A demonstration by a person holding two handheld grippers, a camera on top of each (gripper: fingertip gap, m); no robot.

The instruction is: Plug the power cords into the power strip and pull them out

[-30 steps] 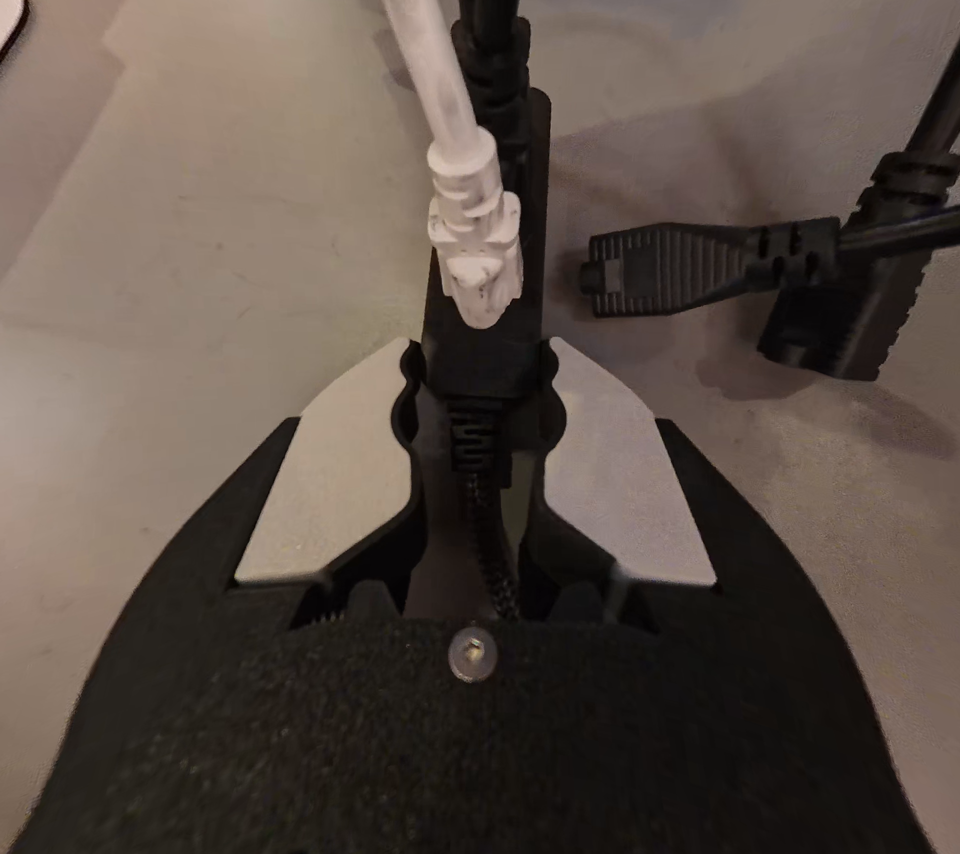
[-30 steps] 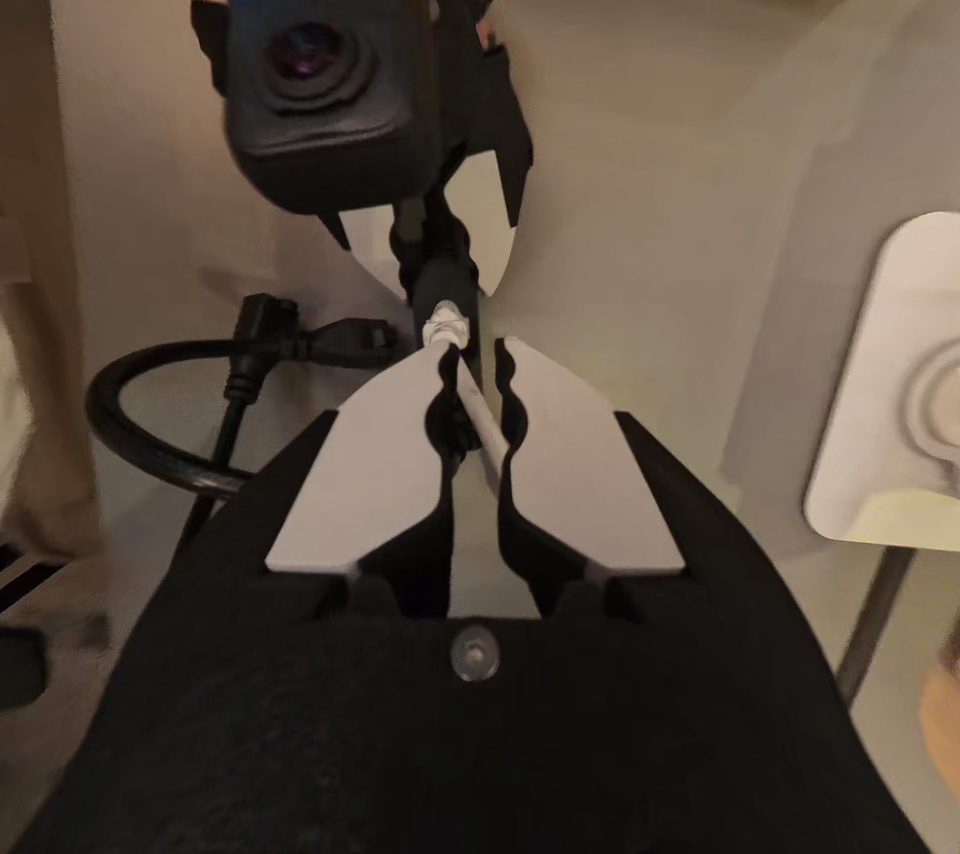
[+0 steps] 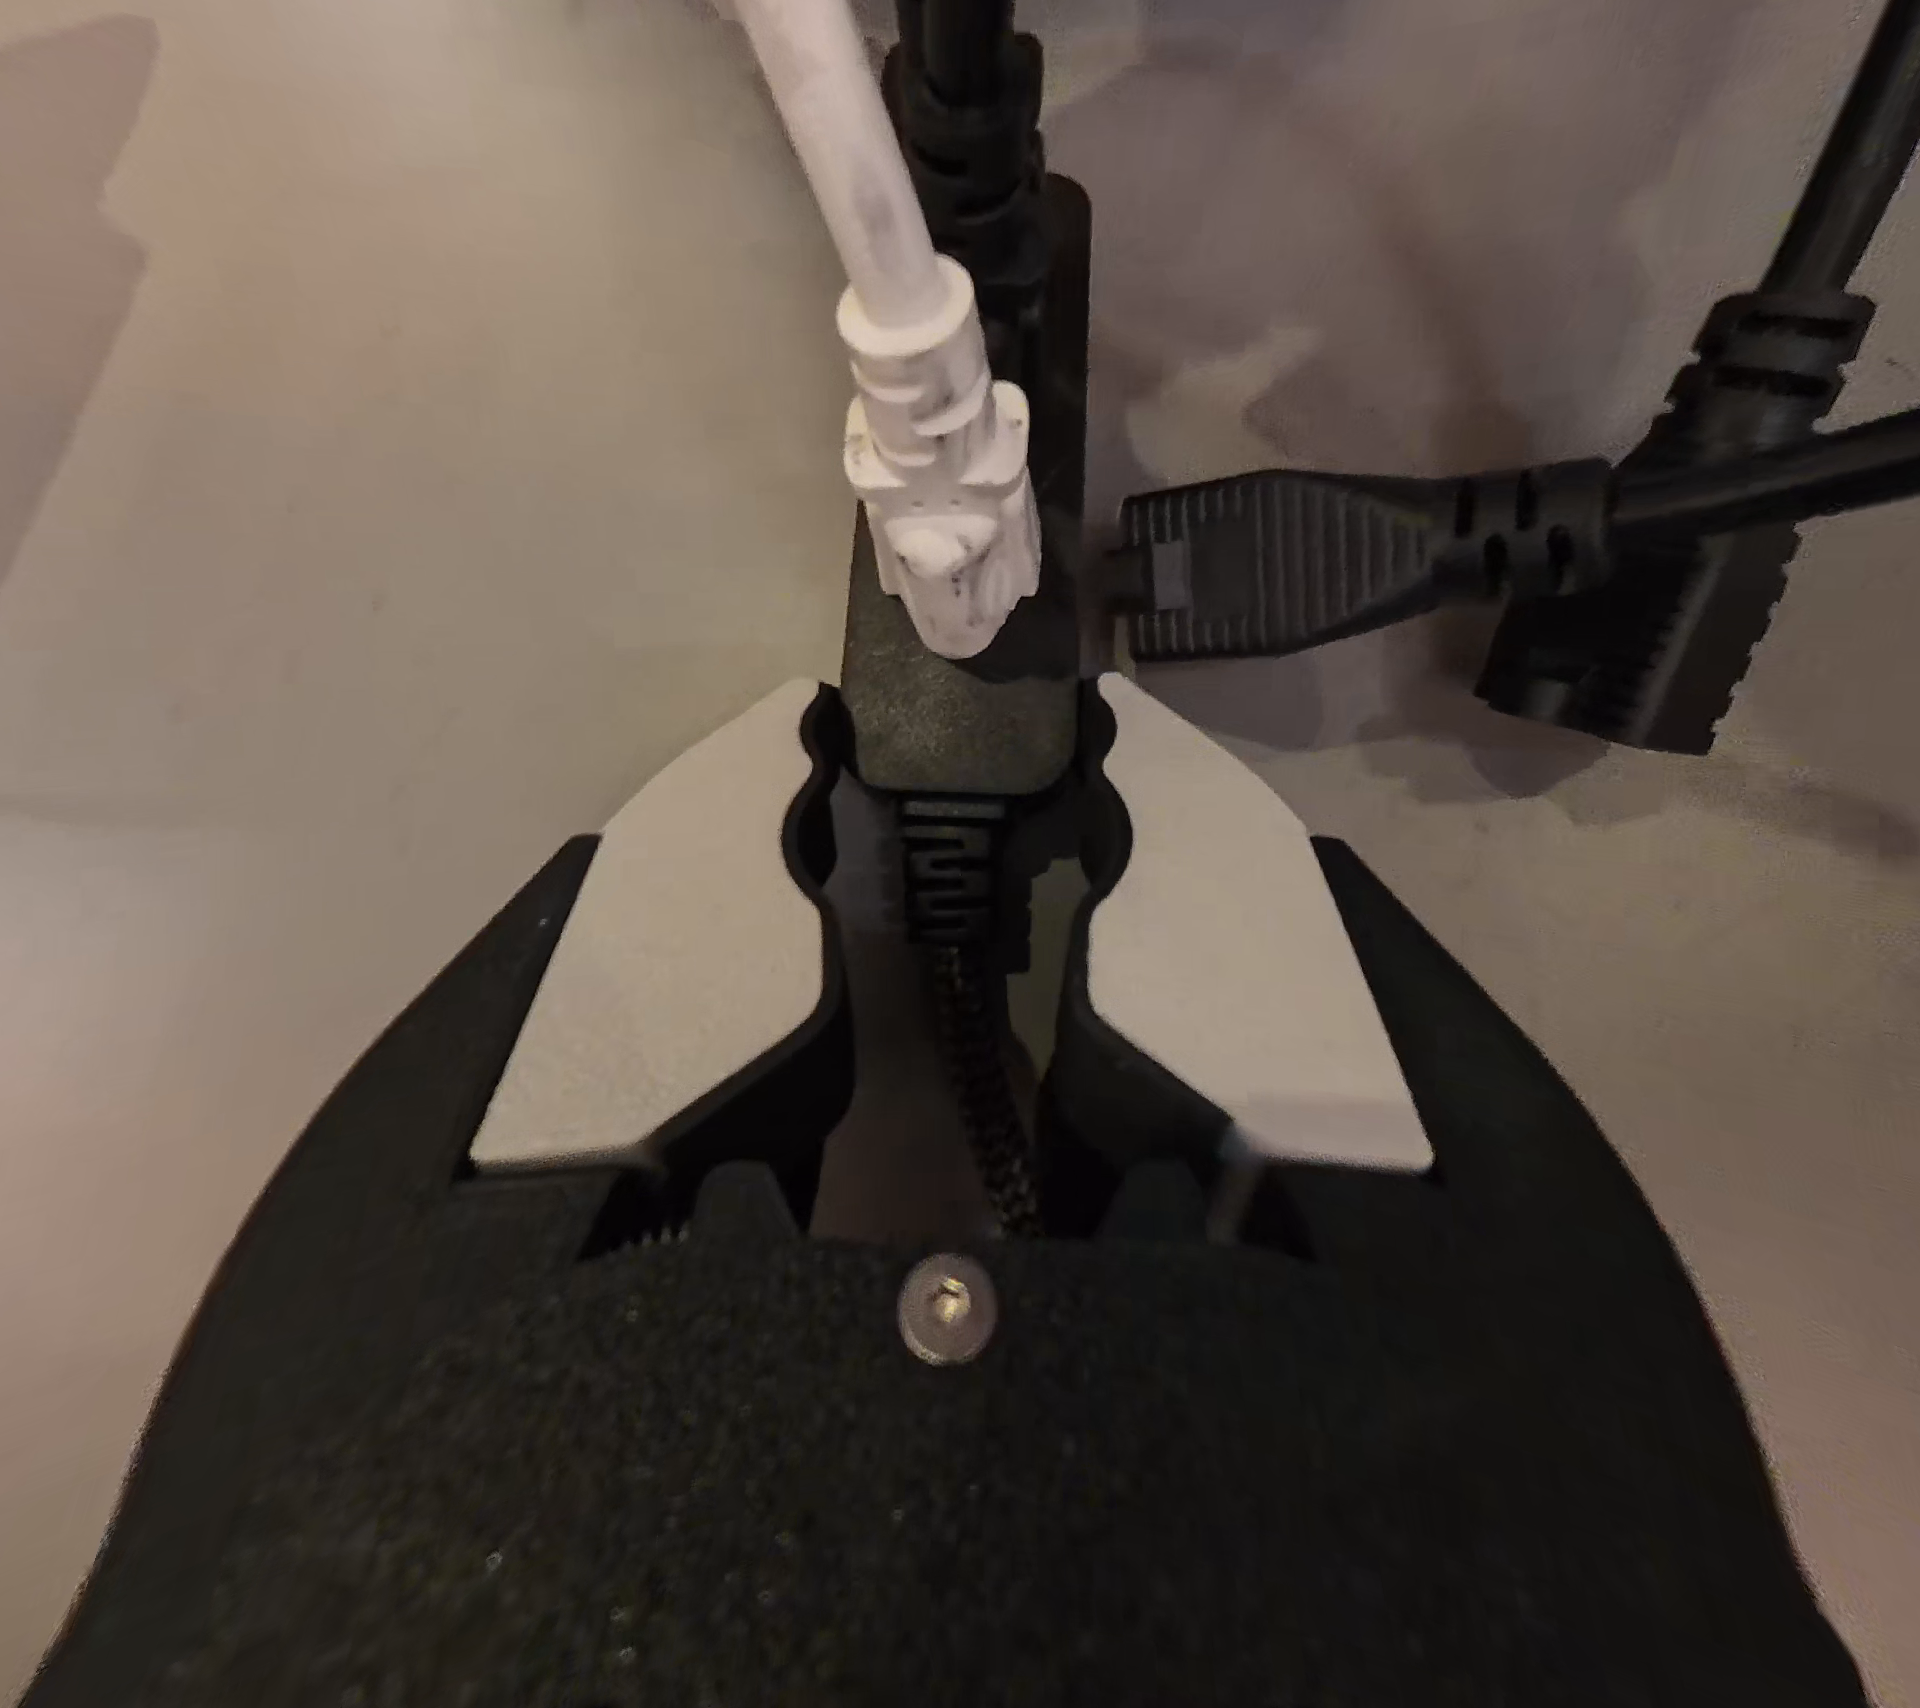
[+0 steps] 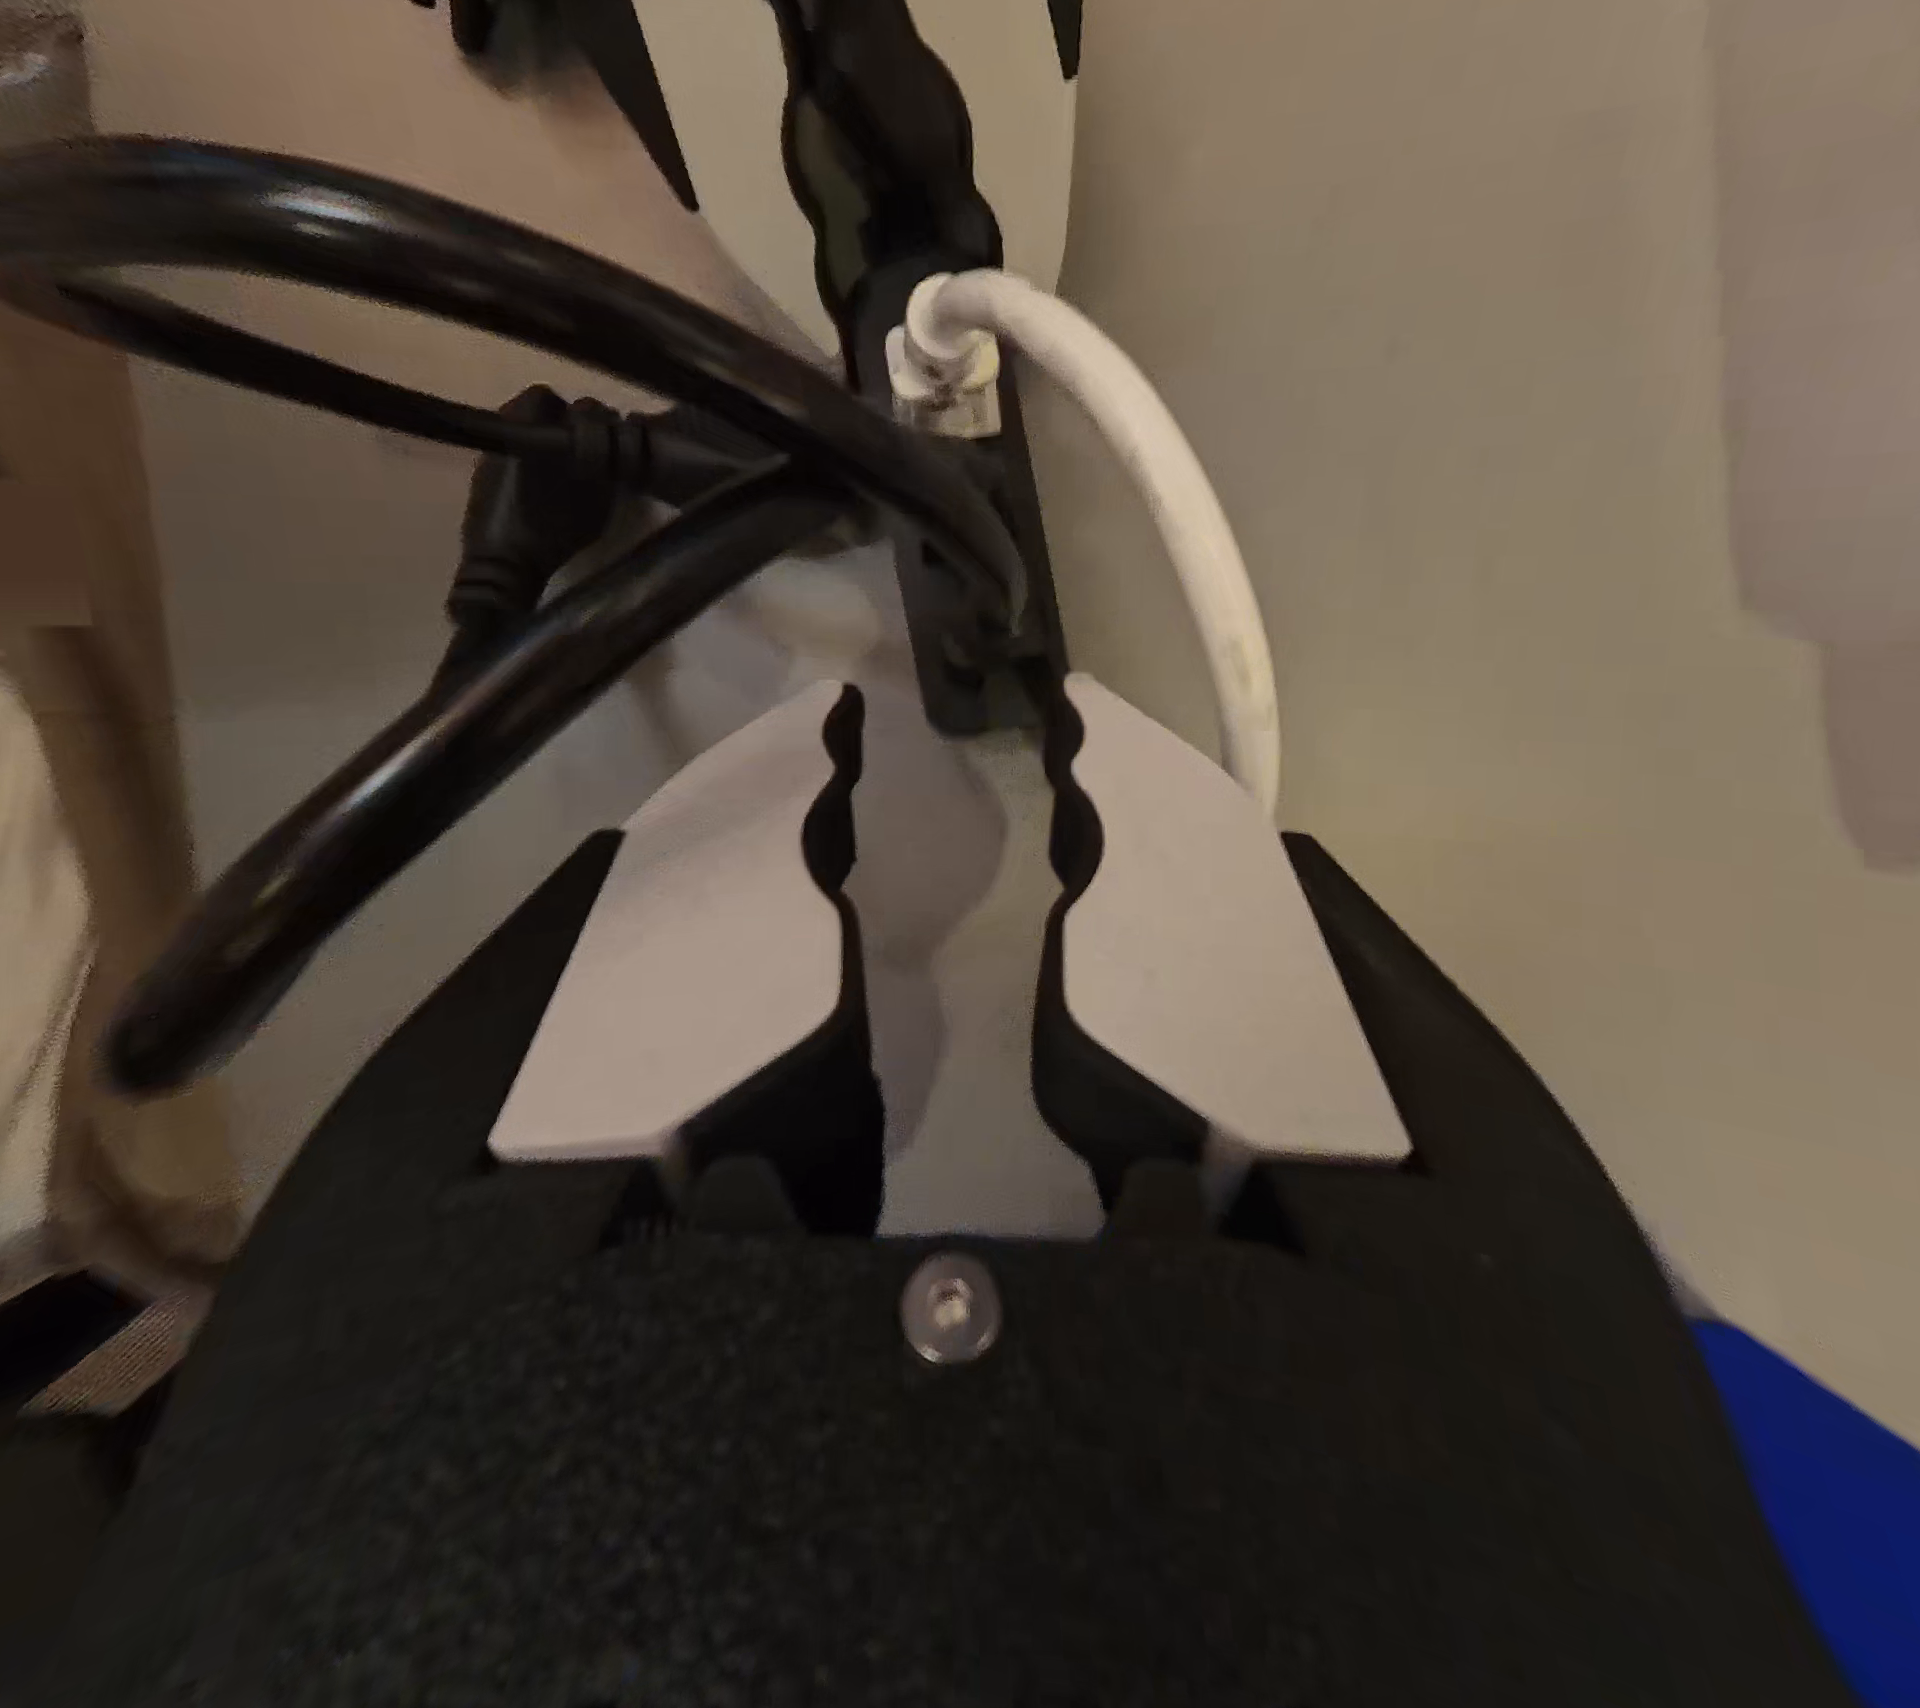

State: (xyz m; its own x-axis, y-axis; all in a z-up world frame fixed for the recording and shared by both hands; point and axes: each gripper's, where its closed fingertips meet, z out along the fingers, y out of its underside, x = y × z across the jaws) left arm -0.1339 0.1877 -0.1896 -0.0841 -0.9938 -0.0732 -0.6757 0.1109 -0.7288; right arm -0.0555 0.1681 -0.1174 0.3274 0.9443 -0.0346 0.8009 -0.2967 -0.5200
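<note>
Left tool [image 3: 956,723] of mine is clamped on the near end of the black power strip [image 3: 961,702], just ahead of its ribbed strain relief, with the braided strip cable [image 3: 982,1066] running back between my fingers. Standing in the strip right beyond my fingertips is the white plug [image 3: 940,505], its white cord [image 3: 790,27] arching up and away from me. Further along the strip a black plug [image 3: 971,131] looks seated too. Off to my right, two loose black plugs [image 3: 1299,567] lie on the pale surface [image 3: 364,463], near the strip but not in it.

My right tool [image 4: 956,723] faces the strip from its far end with its fingers spread and nothing between them; the strip's end sits just ahead of its right fingertip [image 4: 1081,713]. From there the white cord loops over to its right side, and thick black cords [image 4: 436,276] sweep across on its left.

I judge the step in hand to be pulling the white plug. To do it well I should hold the strip firm and level with the left, bring the right tool over the plug's body rather than its cord, close squarely across the flat sides, then draw straight out along the pins, no twisting. The black cords crowd that approach, so I'd come in from the cord side.
</note>
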